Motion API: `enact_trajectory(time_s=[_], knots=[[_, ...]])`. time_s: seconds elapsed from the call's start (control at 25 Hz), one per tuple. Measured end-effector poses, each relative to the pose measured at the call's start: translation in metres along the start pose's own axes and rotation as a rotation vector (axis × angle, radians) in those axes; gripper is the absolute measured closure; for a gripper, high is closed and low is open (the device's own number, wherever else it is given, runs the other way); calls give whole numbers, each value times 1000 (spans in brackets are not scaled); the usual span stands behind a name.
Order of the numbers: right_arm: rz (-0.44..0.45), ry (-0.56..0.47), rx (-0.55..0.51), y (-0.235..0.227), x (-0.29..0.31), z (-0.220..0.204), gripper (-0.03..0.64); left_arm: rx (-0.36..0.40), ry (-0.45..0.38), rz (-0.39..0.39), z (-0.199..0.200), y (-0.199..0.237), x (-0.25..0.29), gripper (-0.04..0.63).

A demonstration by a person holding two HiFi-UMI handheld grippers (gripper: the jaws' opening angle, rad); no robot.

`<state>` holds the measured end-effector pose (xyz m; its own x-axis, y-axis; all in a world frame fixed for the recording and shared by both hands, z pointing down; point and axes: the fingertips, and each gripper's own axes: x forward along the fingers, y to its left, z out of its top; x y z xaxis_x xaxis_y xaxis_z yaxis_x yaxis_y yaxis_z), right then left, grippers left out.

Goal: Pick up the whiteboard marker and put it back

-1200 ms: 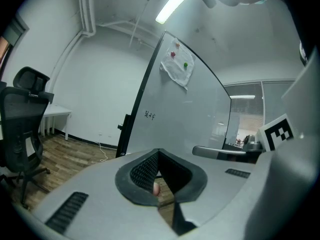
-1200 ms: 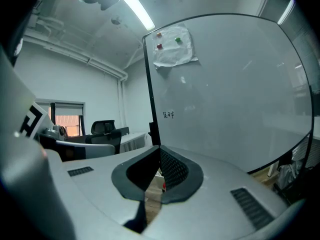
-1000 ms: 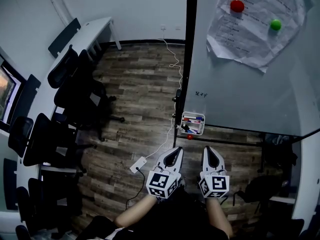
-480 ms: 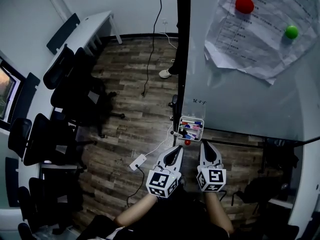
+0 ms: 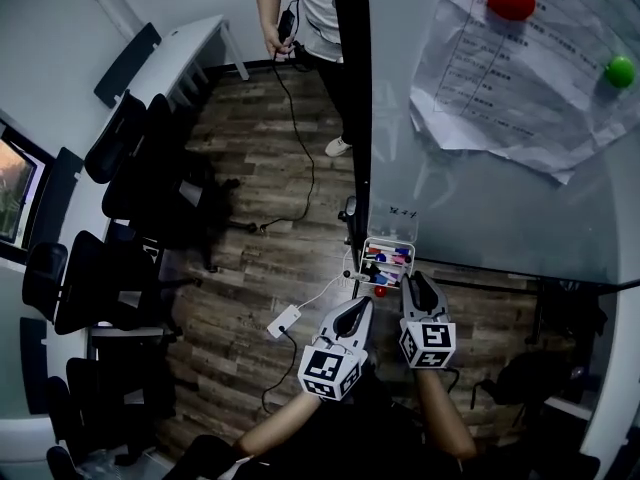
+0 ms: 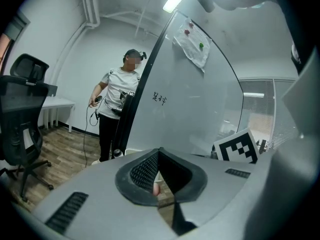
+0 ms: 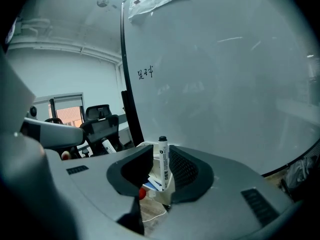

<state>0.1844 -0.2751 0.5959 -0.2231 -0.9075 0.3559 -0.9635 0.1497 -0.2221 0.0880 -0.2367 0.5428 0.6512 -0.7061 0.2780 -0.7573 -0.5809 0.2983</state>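
Your right gripper (image 7: 161, 149): jaws just opening, released, whiteboard marker (image 7: 163, 160) upright between them. Your left gripper (image 6: 159, 152): jaws clenched.

Marker (image 7: 163, 160) upright between right claw's (image 5: 419, 279) jaws, at tray (image 5: 391, 242) under whiteboard (image 5: 480, 203); left claw (image 5: 359, 308) alongside.

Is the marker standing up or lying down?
Standing up. The marker points almost straight up, with its black cap on top.

Left gripper (image 5: 357, 306) closed, right gripper (image 5: 418, 279) jaws just opening (marker (image 7: 163, 161) standing between them).
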Motion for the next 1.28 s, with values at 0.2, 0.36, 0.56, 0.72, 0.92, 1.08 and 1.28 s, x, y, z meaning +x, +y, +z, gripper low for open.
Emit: enact_trajectory(time_s=[0.2,0.36,0.56,0.72,0.92,1.08,1.28], knots=[[7,32,-23,-2,14,-7,517,-9,-2,29,-1,8,1,586],[1,34,-28,-5,25,-7,517,-17,8,48,-6,14,1,586],[-17,48,-41,-6,34,-9,518,-28,15,64,-8,20,2,586],[-23,37,-52,-7,34,-6,543,-27,7,64,-5,22,2,586],[-40,27,-55,-8,31,-7,545,-36,12,61,-9,21,-4,586],[-45,1,-56,-6,26,1,545,-28,-4,48,-3,19,-8,586],[-65,-40,-61,-3,14,15,545,-22,-11,25,0,14,-16,586]])
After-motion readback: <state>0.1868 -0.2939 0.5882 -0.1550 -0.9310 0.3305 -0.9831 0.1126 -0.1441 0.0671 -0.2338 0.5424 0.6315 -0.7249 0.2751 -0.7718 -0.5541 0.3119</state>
